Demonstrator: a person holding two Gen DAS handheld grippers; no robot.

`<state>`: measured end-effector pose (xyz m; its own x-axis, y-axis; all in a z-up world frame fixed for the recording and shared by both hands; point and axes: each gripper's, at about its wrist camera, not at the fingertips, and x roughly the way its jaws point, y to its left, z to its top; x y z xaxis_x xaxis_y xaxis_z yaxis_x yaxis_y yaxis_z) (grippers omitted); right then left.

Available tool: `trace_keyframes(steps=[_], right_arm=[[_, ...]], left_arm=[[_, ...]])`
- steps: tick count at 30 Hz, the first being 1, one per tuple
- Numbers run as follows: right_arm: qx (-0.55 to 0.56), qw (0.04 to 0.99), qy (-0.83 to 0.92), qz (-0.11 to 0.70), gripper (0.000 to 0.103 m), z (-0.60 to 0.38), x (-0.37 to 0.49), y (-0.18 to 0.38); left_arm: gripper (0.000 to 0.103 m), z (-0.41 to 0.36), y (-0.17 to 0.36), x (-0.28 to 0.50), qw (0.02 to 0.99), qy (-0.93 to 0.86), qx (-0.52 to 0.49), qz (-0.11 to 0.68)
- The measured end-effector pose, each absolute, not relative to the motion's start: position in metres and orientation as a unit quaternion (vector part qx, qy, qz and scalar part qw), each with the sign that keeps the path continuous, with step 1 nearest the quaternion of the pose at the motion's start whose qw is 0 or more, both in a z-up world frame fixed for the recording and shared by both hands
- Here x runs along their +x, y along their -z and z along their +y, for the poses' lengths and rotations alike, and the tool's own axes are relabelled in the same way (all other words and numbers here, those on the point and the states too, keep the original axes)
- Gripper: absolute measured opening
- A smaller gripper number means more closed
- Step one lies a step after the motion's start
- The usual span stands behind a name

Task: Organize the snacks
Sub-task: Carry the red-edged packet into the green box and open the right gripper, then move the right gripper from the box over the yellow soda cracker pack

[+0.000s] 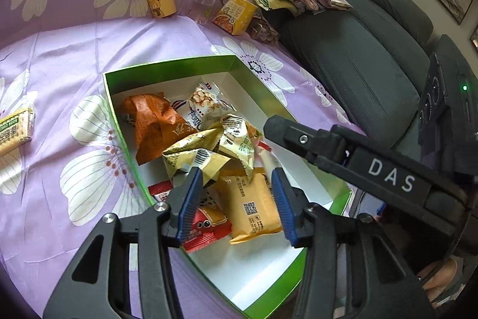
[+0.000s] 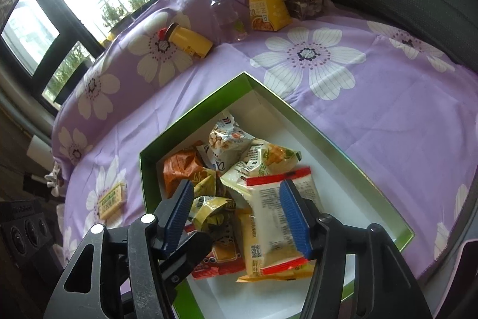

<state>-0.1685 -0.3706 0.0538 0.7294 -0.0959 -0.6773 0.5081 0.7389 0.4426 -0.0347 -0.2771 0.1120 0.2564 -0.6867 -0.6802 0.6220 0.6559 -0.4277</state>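
Left hand-held gripper (image 1: 236, 193): spread wide, nothing held, over the green box (image 1: 167, 69). Loose cracker pack (image 1: 13, 129): on the floral sheet, left of the box, well apart. Right hand-held gripper (image 2: 236, 213): likewise spread and unladen, above the piled snack packets (image 2: 239, 169). Best fetched squarely across its short sides.

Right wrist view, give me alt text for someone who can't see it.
An open hand-held gripper with blue pads hovers over a green box of mixed snack packets, a white red-edged packet on top. The box sits on a purple floral cloth, with a yellow bottle, water bottle and yellow carton behind.
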Motion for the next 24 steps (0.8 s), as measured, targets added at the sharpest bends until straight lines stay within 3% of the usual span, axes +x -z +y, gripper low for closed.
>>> trace_keyframes(steps=[4,6,9,19,24], right_arm=[[0.312,0.878,0.172,0.32,0.07,-0.366,-0.167,-0.057],[0.303,0.882,0.173,0.317,0.08,-0.36,-0.165,-0.06],[0.29,0.887,0.171,0.317,0.088,-0.35,-0.16,-0.064],[0.228,0.901,0.16,0.333,0.094,-0.306,-0.137,-0.069],[0.18,0.906,0.153,0.352,0.095,-0.276,-0.12,-0.066]], left_arm=[[0.067,-0.246,-0.121,-0.032,0.81,0.39,-0.042,0.435],[0.079,-0.226,-0.124,-0.029,0.821,0.375,-0.048,0.427],[0.085,-0.192,-0.127,-0.027,0.834,0.356,-0.056,0.418],[0.087,-0.067,-0.111,-0.009,0.877,0.218,-0.036,0.426],[0.087,-0.006,-0.075,0.009,0.88,0.164,-0.086,0.437]])
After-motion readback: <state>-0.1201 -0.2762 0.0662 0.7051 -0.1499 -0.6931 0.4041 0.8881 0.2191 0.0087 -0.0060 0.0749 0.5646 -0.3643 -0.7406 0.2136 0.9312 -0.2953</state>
